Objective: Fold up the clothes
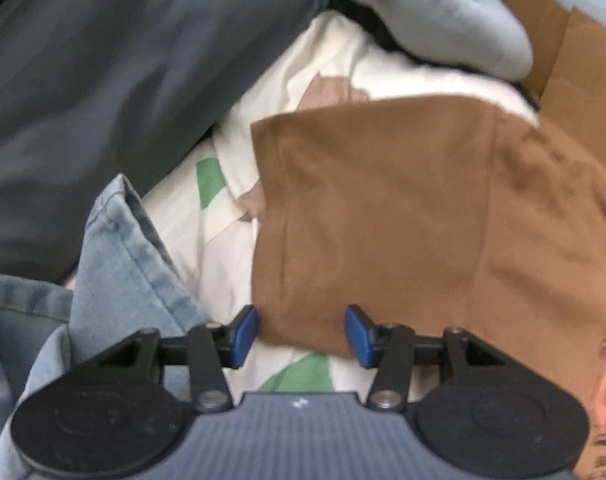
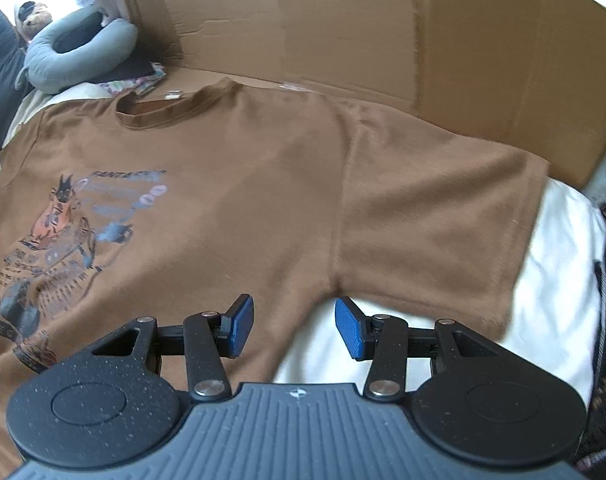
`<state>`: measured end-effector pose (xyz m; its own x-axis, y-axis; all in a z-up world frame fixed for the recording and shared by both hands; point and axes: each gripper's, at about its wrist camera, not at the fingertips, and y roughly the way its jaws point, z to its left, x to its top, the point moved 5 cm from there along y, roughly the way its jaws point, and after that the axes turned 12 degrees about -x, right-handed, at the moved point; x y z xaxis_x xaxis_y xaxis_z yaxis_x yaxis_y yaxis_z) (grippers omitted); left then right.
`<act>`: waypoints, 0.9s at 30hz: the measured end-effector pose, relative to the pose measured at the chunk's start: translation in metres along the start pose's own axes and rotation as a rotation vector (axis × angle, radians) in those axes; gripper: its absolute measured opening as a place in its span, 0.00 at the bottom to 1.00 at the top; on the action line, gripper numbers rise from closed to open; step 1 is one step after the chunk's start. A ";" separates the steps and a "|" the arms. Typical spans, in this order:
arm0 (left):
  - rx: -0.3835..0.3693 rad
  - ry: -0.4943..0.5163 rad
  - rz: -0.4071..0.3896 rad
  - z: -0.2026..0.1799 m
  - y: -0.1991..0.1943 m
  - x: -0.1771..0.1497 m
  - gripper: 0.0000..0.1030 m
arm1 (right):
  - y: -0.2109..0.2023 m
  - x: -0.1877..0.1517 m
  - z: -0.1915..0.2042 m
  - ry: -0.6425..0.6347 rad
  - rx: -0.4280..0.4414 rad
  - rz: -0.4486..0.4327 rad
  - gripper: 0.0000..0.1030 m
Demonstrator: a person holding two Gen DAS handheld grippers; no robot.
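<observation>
With both the left claw [image 1: 301,334] and right claw [image 2: 295,328] apart and empty, the brown shirt [image 2: 243,184] could bunch if grabbed unevenly.

Matt brown cotton T-shirt [image 2: 231,184] (soft, faintly fuzzy) against dull corrugated cardboard [image 2: 423,40]

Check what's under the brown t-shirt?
The brown t-shirt lies flat on a white sheet with green patches; its collar end overlaps flattened cardboard. Whatever lies beneath its middle is covered.
</observation>
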<state>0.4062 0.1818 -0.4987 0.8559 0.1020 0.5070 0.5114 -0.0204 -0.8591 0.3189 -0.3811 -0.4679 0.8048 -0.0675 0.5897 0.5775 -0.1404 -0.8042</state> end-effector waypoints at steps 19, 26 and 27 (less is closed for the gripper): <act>0.121 0.157 0.052 0.010 -0.012 0.007 0.51 | 0.011 -0.007 -0.082 0.230 -0.244 0.014 0.50; 0.098 0.110 -0.112 -0.001 -0.041 0.019 0.39 | 0.001 0.005 -0.080 0.193 -0.222 -0.066 0.41; 0.063 0.107 -0.131 -0.006 -0.042 0.019 0.39 | 0.003 0.007 -0.078 0.183 -0.218 -0.063 0.36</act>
<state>0.4009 0.1790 -0.4526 0.7873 -0.0070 0.6165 0.6161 0.0487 -0.7862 0.3159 -0.4592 -0.4603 0.7183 -0.2265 0.6578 0.5668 -0.3578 -0.7421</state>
